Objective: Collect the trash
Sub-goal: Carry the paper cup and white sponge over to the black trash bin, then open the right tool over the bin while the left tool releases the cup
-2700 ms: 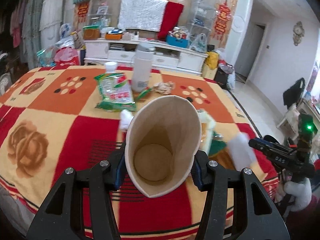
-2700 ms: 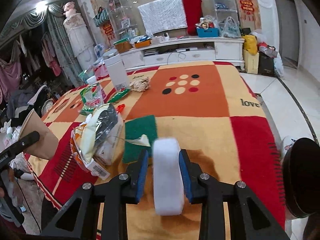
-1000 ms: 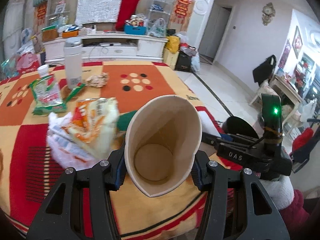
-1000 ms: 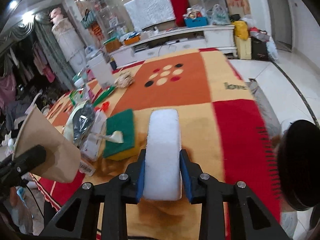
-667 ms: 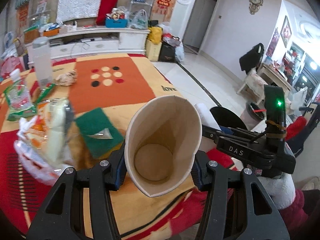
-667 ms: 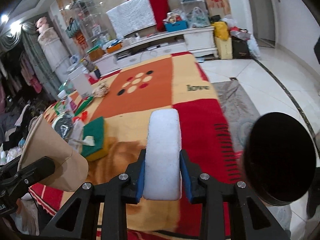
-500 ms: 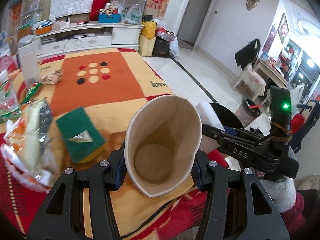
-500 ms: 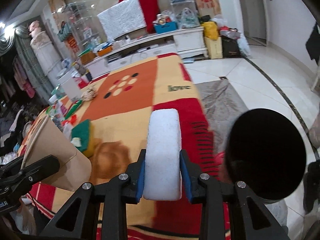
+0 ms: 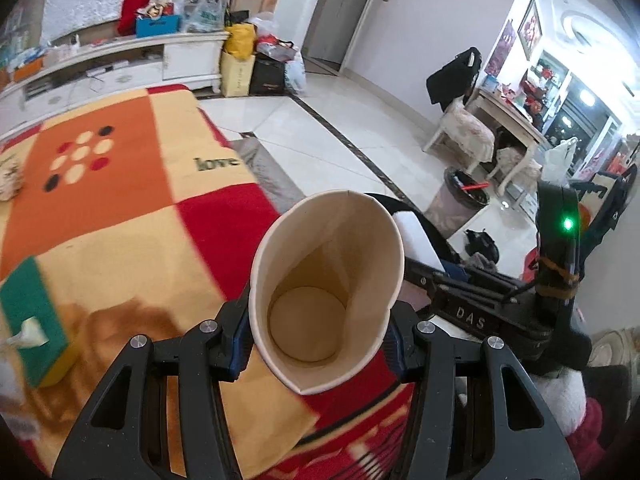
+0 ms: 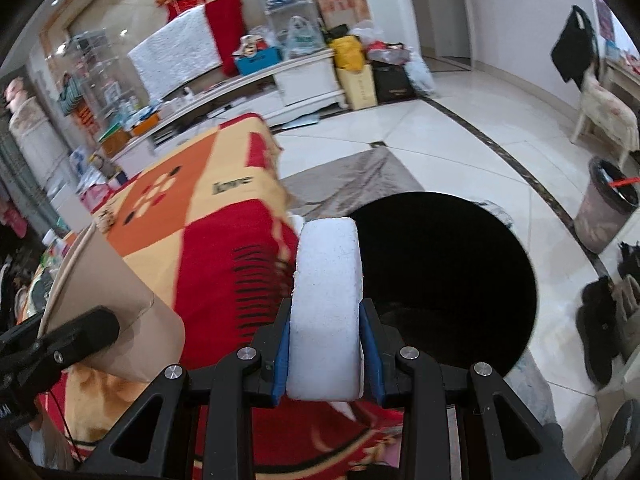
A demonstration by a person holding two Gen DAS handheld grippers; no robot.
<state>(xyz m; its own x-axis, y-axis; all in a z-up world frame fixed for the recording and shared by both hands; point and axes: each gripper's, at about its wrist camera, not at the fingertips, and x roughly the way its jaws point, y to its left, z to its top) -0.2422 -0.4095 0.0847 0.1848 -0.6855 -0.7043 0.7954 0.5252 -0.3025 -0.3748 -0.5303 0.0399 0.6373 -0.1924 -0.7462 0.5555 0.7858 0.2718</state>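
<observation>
White foam block (image 10: 326, 312) clamped upright in right gripper (image 10: 325, 354); black bin mouth (image 10: 460, 280) seen just right of it, frame centre. Paper cup (image 9: 326, 296) gripped by left gripper (image 9: 320, 332), bin farther off.

The left wrist camera sits just behind its gripper's two fingers and looks down at a slant, very near the paper cup (image 9: 326, 292), with the blanket-covered table (image 9: 120, 208) at 9 o'clock and the tiled floor at 1 o'clock. The right wrist camera looks the same way over the white foam block (image 10: 326, 312), with the black bin (image 10: 444, 264) at 2 o'clock. Both views share the table corner, the floor and the far white cabinet (image 10: 240, 92).
</observation>
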